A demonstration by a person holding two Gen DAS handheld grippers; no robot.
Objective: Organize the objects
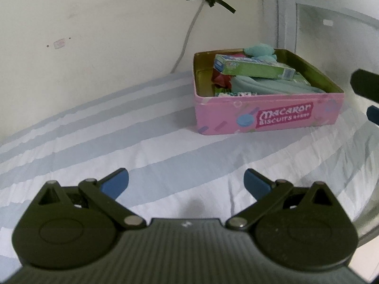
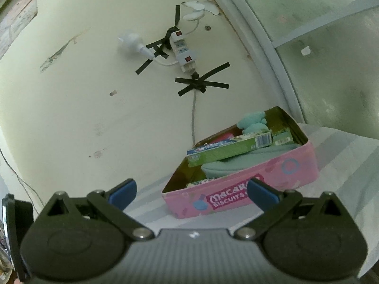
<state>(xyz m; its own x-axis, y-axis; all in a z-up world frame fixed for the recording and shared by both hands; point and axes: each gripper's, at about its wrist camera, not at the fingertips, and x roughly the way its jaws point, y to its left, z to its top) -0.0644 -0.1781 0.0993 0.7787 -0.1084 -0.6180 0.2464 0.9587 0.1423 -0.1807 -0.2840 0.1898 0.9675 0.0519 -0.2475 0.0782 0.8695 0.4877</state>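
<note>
Pink tin [image 1: 267, 116], lid off, sat on the striped sheet [image 1: 118, 146] close to the wall [image 1: 94, 35], near the window frame [image 1: 284, 11]. Front panel read "Macaron Biscuits". Gold inside. Tin was packed: a green carton [image 1: 255, 67] lay on top, slanted across the pile, one end propped up. Under it a folded teal cloth [image 1: 267, 84] filled the right side. A red item [image 1: 221, 80] showed at the left, partly covered. A light teal plush [image 1: 259, 51] sat at the back, sticking up above the rim. Small printed packets at the front edge, too small to tell what.

Left gripper [image 1: 186, 179] was low over the sheet, well short of the tin, jaws spread wide, nothing between them. Blue pads [image 1: 116, 184] bare. Sheet under it was bare too.

Right gripper [image 2: 192, 193] was higher, tilted view, also wide open and holding nothing. Its right pad [image 2: 263, 195] overlapped the tin's [image 2: 279, 175] front panel in view; contact could not be told. In the left view, dark and blue parts of that gripper [image 1: 367, 94] showed at the right edge, beside the tin.

On the wall above the tin a grey cable [image 2: 194, 118] ran down behind the sheet, fixed with crossed black tape [image 2: 201, 84]. Above that a white power strip [image 2: 183, 49] was taped up, with a white plug [image 2: 132, 42] to its left. Wall had scuffs and marks.
</note>
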